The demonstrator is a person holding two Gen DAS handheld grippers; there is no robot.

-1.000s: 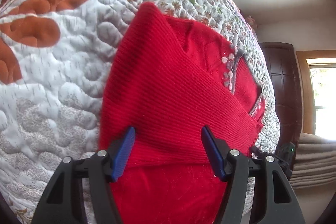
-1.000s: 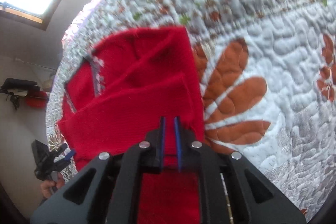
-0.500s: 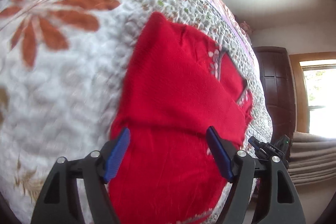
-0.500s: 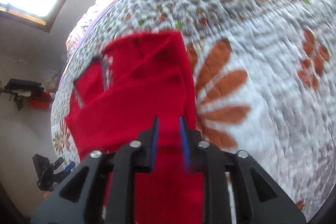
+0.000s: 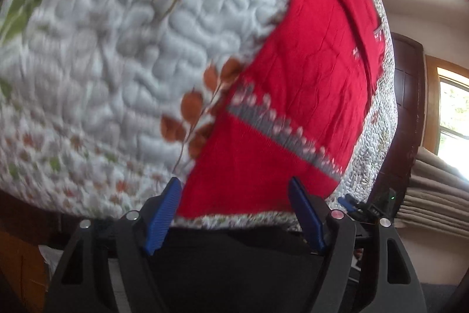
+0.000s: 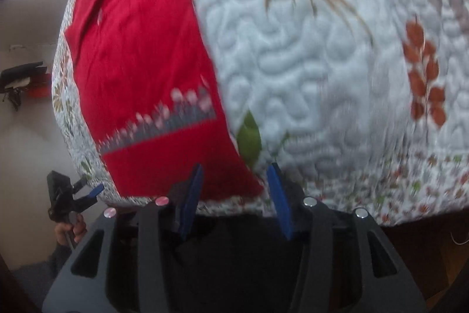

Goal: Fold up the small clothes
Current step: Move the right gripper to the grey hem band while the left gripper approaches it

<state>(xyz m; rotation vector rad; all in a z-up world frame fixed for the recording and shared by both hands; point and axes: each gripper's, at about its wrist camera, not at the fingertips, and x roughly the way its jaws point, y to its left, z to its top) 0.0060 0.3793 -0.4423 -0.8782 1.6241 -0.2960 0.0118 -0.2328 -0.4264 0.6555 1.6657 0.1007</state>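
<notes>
Both grippers, left (image 5: pixel 234 213) and right (image 6: pixel 236 195), open, apparently clear of red sweater (image 5: pixel 304 96).

The right gripper (image 6: pixel 236 197) hung with its blue fingers (image 6: pixel 190 195) spread apart and empty, just off the near edge of the quilt (image 6: pixel 322 55). The red sweater (image 6: pixel 140 63) lay flat on the quilt's left part, its grey patterned band (image 6: pixel 164 122) crossing it. At far left, a hand (image 6: pixel 70 229) gripped the left gripper (image 6: pixel 67 192).
</notes>
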